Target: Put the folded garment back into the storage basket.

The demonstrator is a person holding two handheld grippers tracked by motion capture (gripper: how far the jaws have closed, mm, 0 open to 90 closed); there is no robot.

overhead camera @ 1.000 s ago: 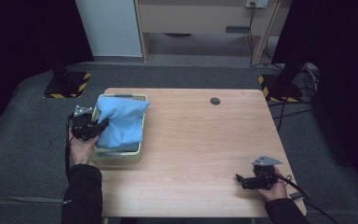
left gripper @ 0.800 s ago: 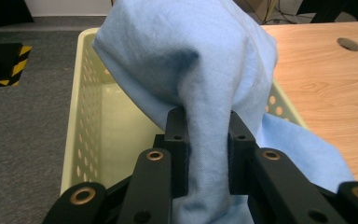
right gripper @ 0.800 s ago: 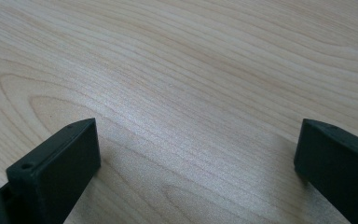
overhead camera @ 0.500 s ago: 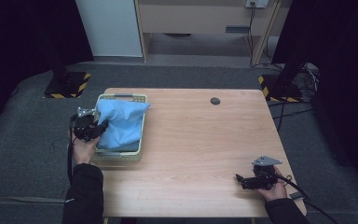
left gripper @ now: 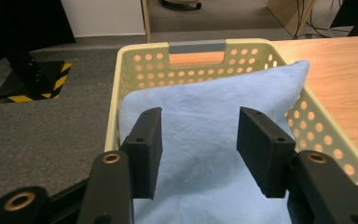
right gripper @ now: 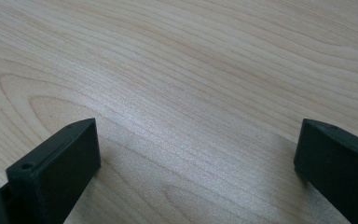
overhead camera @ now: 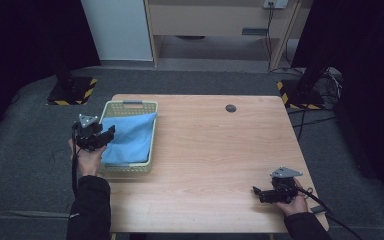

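A light blue cloth (overhead camera: 130, 137) lies folded in the pale yellow perforated basket (overhead camera: 153, 145) at the table's left side. My left gripper (overhead camera: 107, 134) hovers at the basket's left rim, and its jaws have just been opening. In the left gripper view the cloth (left gripper: 205, 98) lies below and between the parted pads (left gripper: 145, 144), which do not press on it, and the basket's rim (left gripper: 114, 93) runs beyond. My right gripper (overhead camera: 256, 192) rests near the table's front right corner. Its jaws (right gripper: 196, 149) stand wide open over bare wood.
A small dark round cap (overhead camera: 230, 108) sits in the tabletop near the far edge. Black stands with yellow-striped bases (overhead camera: 70, 91) flank the table on grey carpet. A wooden cabinet (overhead camera: 220, 20) and a white panel (overhead camera: 117, 30) stand behind.
The left gripper's jaws have parted and let go of the blue cloth. The cloth, bunched up high a second ago, has dropped flat into the basket. The right gripper has not moved.
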